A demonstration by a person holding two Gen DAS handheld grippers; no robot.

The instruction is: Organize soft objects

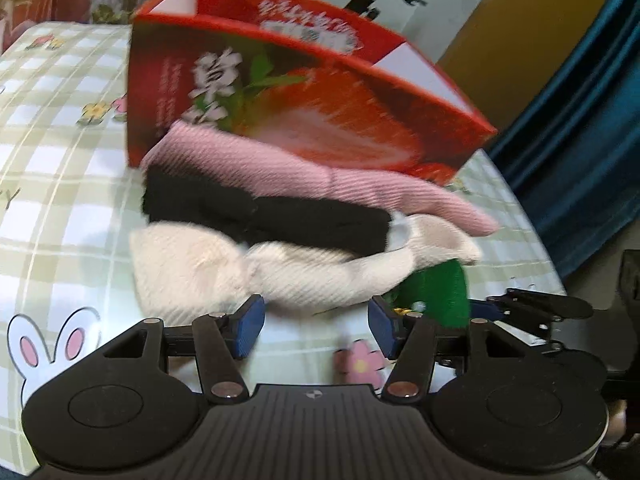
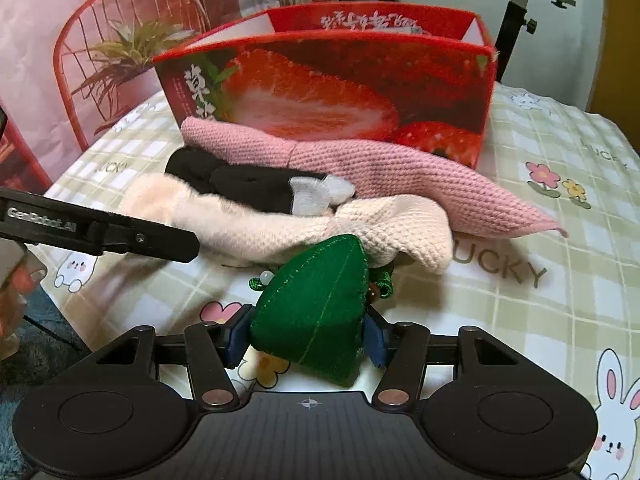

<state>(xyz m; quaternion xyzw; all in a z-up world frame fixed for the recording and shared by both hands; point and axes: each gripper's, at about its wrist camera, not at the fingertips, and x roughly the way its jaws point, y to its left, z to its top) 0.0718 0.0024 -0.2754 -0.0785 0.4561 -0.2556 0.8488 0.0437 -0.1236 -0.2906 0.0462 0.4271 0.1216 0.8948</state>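
Observation:
A red strawberry box (image 1: 304,92) (image 2: 332,92) stands open on the checked tablecloth. In front of it lie a pink knit cloth (image 1: 320,176) (image 2: 360,160), a black sock (image 1: 272,212) (image 2: 244,184) and a cream knit cloth (image 1: 240,272) (image 2: 320,228), overlapping. My left gripper (image 1: 316,328) is open and empty just before the cream cloth. My right gripper (image 2: 306,340) is shut on a green felt plush (image 2: 312,312) with a bead tassel, near the cream cloth's front edge. The plush also shows in the left wrist view (image 1: 436,292). The left gripper's finger (image 2: 120,232) shows at the left.
The tablecloth (image 1: 60,160) (image 2: 560,240) has bunny and flower prints. A red wire chair (image 2: 120,40) and a pink backdrop stand behind the table. A blue curtain (image 1: 580,120) hangs past the table's right edge. A black stand (image 2: 520,12) rises behind the box.

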